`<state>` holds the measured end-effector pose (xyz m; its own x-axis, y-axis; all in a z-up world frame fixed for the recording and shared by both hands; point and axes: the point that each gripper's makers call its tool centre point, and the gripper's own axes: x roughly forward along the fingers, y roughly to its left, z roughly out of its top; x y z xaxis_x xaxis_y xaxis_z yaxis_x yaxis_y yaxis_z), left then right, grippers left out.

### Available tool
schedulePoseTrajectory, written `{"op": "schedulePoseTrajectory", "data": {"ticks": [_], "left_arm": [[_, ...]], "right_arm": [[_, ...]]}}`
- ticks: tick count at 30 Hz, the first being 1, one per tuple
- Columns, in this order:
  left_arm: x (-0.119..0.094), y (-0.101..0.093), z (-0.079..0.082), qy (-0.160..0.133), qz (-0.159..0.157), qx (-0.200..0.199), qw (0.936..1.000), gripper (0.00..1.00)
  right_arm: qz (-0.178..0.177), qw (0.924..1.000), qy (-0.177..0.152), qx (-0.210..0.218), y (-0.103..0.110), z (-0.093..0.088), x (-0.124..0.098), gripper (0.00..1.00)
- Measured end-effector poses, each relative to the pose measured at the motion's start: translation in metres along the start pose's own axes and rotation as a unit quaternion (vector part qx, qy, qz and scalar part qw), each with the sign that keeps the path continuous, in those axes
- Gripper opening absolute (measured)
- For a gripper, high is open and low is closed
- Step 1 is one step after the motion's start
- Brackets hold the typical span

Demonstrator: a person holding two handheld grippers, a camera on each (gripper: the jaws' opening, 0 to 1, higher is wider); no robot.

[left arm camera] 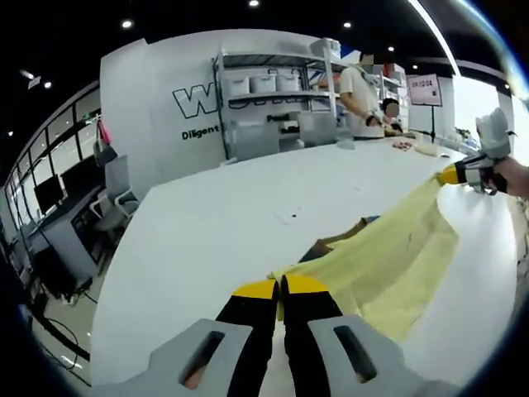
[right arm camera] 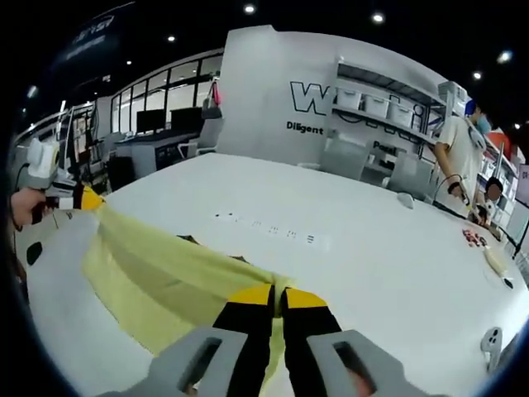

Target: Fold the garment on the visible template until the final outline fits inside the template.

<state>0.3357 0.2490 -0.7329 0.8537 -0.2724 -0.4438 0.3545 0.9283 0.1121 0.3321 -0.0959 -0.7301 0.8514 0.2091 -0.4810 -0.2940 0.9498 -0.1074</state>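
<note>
A pale yellow garment (left arm camera: 397,256) hangs stretched over the white table (left arm camera: 215,231), held taut between the two grippers and lifted off the surface. The left gripper (left arm camera: 281,288) is clenched on one corner of the cloth, its yellow-tipped jaws pressed together with fabric bunched between them. The right gripper (right arm camera: 279,294) is clamped the same way on the opposite corner. Seen from the left gripper view, the right gripper sits at the garment's far end, a hand (left arm camera: 514,175) around it. Under the cloth, near its middle, a dark patch (left arm camera: 343,240) lies on the table; I cannot tell what it is. Beyond the table, two people (left arm camera: 361,95) stand by shelving (left arm camera: 273,91) with white bins.
</note>
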Motion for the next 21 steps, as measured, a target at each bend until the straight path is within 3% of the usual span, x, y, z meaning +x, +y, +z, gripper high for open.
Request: {"op": "schedulePoseTrajectory", "data": {"ticks": [8, 17, 19, 20, 21], "left_arm": [[0.022, 0.003, -0.003, 0.010, -0.004, 0.015, 0.9998, 0.06], [0.048, 0.004, -0.019, 0.036, -0.006, 0.043, 0.9984, 0.06], [0.053, 0.005, -0.022, 0.044, -0.003, 0.042, 0.9981, 0.06], [0.054, 0.005, -0.023, 0.046, -0.003, 0.041, 0.9981, 0.06], [0.057, 0.004, -0.025, 0.048, -0.006, 0.037, 0.9981, 0.06]], "right_arm": [[0.003, 1.0000, 0.002, 0.007, -0.005, -0.003, 0.021, 0.00], [0.006, 0.9997, 0.022, 0.004, -0.008, -0.019, 0.044, 0.00], [0.021, 0.9978, 0.043, 0.047, -0.003, -0.027, 0.048, 0.00], [0.020, 0.9983, 0.049, 0.024, -0.006, -0.029, 0.051, 0.00], [0.016, 0.9977, 0.050, -0.043, -0.011, -0.029, 0.055, 0.00]]}}
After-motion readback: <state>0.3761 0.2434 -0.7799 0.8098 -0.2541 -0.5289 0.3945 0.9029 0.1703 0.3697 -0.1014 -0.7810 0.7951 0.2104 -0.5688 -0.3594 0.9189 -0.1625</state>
